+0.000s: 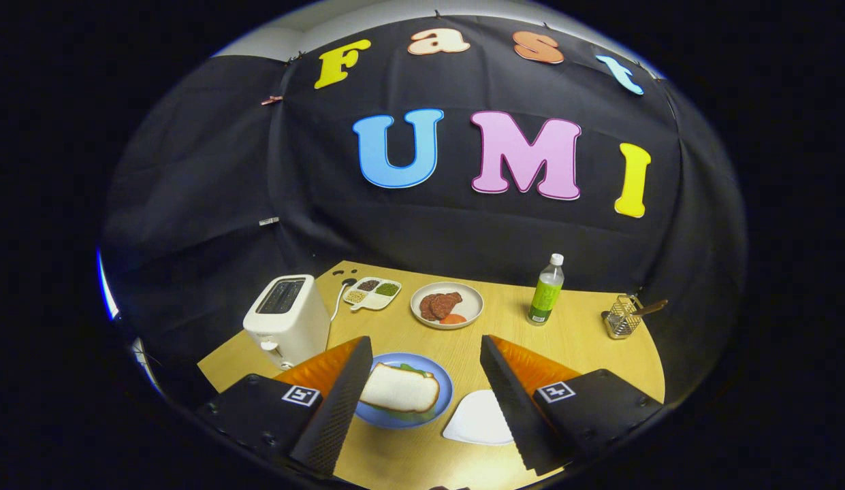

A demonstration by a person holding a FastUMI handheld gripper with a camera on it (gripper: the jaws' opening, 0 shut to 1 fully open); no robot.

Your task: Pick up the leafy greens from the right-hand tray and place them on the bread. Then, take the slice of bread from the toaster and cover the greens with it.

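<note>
Now gripper (422, 371) fingers spread wide w/ nothing gripped, above blue plate (444, 388) betw. them, where pale brown-crusted bread slice (400, 389) lies flat atop leafy greens (412, 368) peeking out at edges, toaster (286, 316) just beyond.

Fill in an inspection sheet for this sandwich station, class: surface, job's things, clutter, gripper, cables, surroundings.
Surface: light wooden table, no spills seen.
Job's things: bread slice lies over leafy greens on the blue plate, between the fingers; white toaster stands beyond the left finger; white tray by the right finger.
Clutter: divided dish, plate of meat slices, green bottle, wire holder.
Gripper: gripper open, holding nothing, above the blue plate.
Cables: white cord runs behind the toaster.
Surroundings: black cloth wall.
</note>
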